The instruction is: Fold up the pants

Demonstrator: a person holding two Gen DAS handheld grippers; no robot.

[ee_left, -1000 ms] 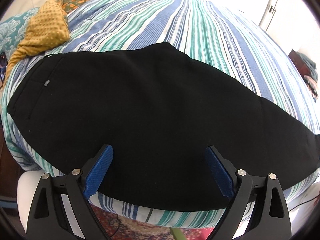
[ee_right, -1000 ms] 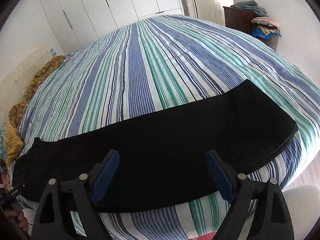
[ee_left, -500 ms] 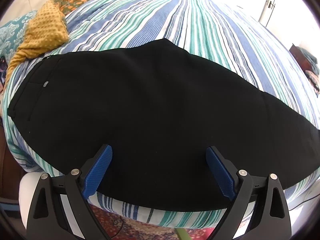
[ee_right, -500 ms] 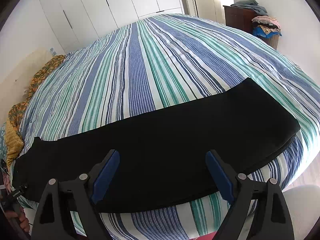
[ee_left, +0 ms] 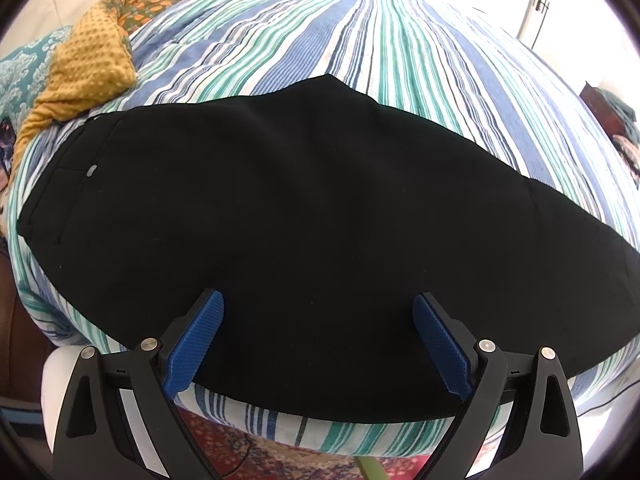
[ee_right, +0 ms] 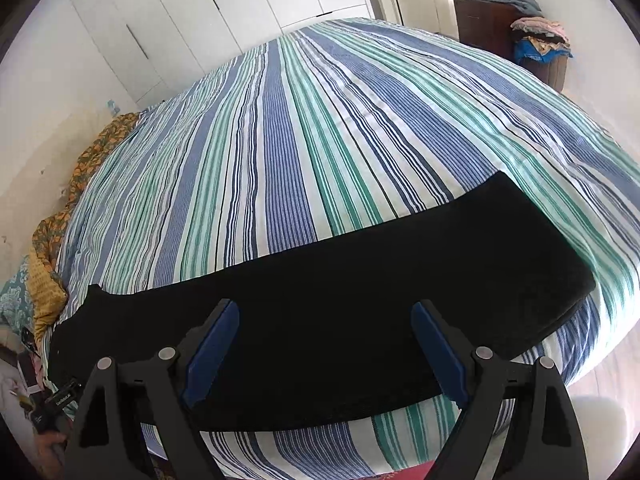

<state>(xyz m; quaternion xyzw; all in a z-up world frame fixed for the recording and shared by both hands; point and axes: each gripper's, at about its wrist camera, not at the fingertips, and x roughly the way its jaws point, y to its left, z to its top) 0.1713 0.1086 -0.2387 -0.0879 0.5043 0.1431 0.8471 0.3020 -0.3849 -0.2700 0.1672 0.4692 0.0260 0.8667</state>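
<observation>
Black pants (ee_left: 304, 216) lie flat along the near edge of a striped bed, folded lengthwise, waistband with a small button (ee_left: 91, 169) at the left. In the right wrist view the pants (ee_right: 360, 300) run across, leg ends at the right. My left gripper (ee_left: 318, 320) is open and empty, hovering over the pants' near edge towards the waist end. My right gripper (ee_right: 325, 328) is open and empty, over the near edge of the leg part.
The bed has a blue, green and white striped cover (ee_right: 320, 140). A mustard blanket (ee_left: 88, 72) and patterned pillows lie at the head end. A dark cabinet with piled clothes (ee_right: 516, 36) stands far right. White wardrobe doors (ee_right: 224, 12) are behind. A patterned rug (ee_left: 248, 448) lies below.
The left gripper has moved slightly forward over the pants. The right gripper has barely shifted. Both stay open.
</observation>
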